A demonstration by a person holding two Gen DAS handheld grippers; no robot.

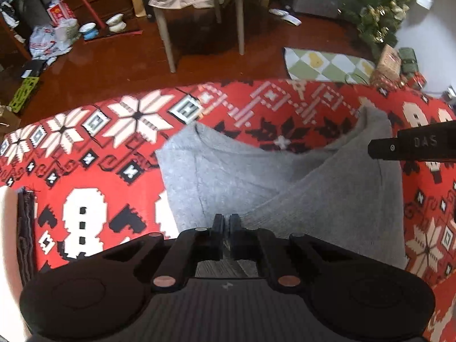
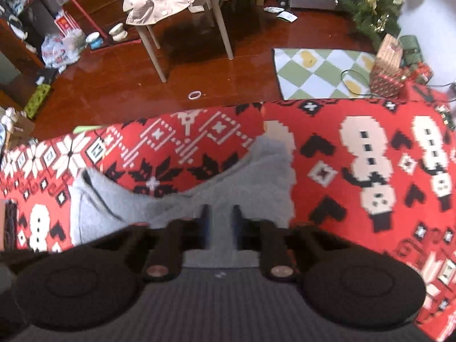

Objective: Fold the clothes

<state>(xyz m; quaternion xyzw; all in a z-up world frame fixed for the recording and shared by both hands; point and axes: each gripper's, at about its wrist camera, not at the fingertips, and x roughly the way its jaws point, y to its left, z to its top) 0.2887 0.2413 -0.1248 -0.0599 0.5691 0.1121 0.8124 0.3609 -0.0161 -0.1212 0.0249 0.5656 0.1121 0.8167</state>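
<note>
Left gripper (image 1: 227, 222): black, nearest the lens in the left wrist view, pointing steeply down; jaws drawn almost together, nipping the near edge of the grey garment (image 1: 285, 188). Only a sliver of gap shows between the two black fingers (image 1: 218, 225).

Right gripper (image 2: 221, 213): black, low in the right wrist view, also pointing steeply down; jaws narrow, with a strip of the grey garment (image 2: 199, 199) standing between them and filling the gap, so held by the cloth. Part of this tool enters the left wrist view from the right edge as a dark bar (image 1: 413, 145) with pale lettering.

Grey garment: soft knit, lying on the surface, gathered up toward both grippers and folded over itself, with two peaks rising at its far corners. One layer crosses diagonally over another near the middle. Which kind of garment it is cannot be told.

Red patterned cloth (image 1: 256, 108): covers the surface; snowflakes, snowmen and black leaf shapes in white and black.

Dark folded fabric (image 1: 27, 228): at the left edge of the surface, well apart from the grey garment.

Background, on the wooden floor (image 2: 142, 85): chair (image 2: 182, 14) draped with a beige coat, green-and-white checked mat (image 2: 319, 74), decorated tree (image 2: 373, 2), wrapped parcels (image 2: 387, 65), small white ring (image 2: 195, 95).
</note>
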